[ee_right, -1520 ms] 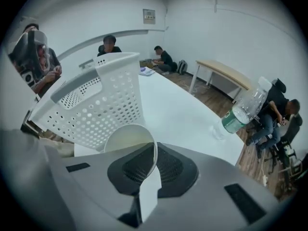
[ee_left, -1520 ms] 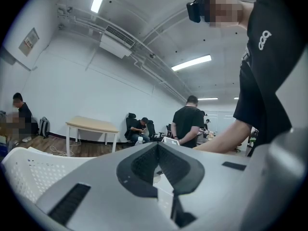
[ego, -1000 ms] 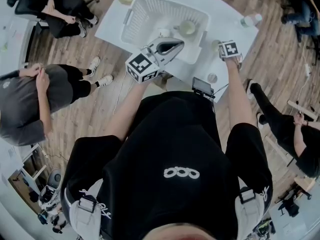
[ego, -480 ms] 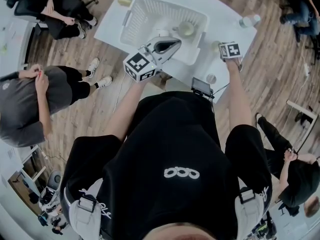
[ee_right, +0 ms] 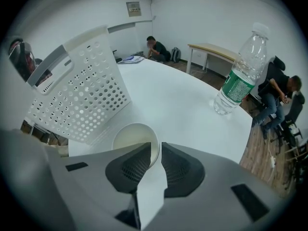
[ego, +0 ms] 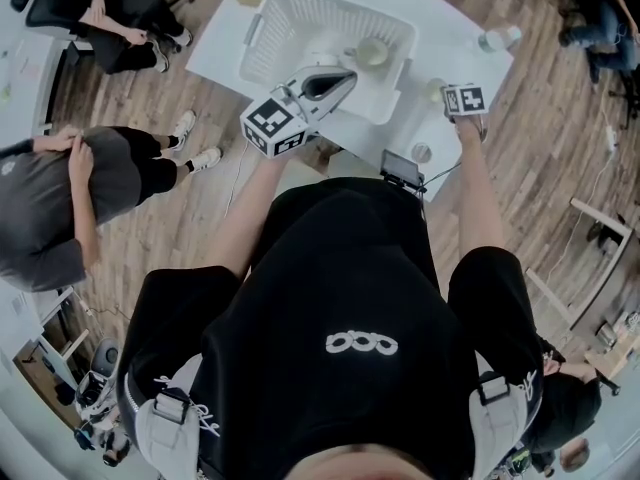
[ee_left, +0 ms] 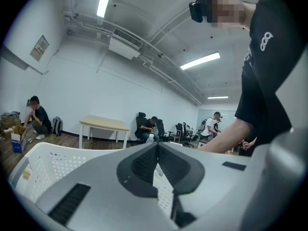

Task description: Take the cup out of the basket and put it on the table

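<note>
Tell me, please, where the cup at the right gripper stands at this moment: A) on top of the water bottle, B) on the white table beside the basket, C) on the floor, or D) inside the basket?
B: the right gripper view shows the cup standing on the white table just outside the basket, while the right gripper is opening its jaws with the cup's rim between them.

white walls (ee_left: 77, 95) are seen behind a pale wooden desk (ee_left: 103, 124); strip lights (ee_left: 199, 60) are hung above it, office chairs (ee_left: 141, 118) set right of it, plank floor (ee_left: 62, 141) laid beneath.
</note>
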`<control>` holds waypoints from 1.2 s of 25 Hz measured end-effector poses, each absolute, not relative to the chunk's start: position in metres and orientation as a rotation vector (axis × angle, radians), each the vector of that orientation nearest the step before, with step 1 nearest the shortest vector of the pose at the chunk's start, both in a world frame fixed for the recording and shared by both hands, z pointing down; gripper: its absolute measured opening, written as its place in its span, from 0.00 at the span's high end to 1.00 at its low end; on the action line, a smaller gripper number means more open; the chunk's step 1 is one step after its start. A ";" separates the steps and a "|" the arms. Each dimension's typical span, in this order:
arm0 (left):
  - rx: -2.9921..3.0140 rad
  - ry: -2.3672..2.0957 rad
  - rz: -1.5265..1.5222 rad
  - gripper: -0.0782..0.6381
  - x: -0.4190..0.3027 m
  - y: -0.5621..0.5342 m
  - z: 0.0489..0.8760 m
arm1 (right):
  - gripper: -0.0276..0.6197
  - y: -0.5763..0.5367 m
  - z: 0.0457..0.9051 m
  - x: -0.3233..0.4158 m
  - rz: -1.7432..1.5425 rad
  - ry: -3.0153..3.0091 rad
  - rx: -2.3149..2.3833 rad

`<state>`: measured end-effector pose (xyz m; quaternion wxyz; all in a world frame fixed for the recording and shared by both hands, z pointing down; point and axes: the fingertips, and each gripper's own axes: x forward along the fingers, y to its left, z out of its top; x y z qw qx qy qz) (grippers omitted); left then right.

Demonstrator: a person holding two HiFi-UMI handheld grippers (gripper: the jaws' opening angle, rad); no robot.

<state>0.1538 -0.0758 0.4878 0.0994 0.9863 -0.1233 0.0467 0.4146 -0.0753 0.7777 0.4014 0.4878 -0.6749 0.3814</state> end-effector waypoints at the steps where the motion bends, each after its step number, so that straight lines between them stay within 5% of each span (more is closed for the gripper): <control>1: 2.916 -0.365 0.138 0.88 0.153 -0.076 0.488 | 0.87 -0.075 0.779 0.416 0.973 -1.705 1.232; 14: 2.906 -0.440 0.100 0.88 0.121 -0.081 0.480 | 0.81 -0.067 0.668 0.416 0.798 -1.837 1.500; 22: 2.881 -0.543 0.068 0.88 0.072 -0.101 0.466 | 0.92 -0.058 0.547 0.340 0.559 -2.126 1.596; 30: 2.896 -0.511 0.070 0.88 0.032 -0.119 0.450 | 0.92 -0.062 0.479 0.244 0.442 -2.308 1.564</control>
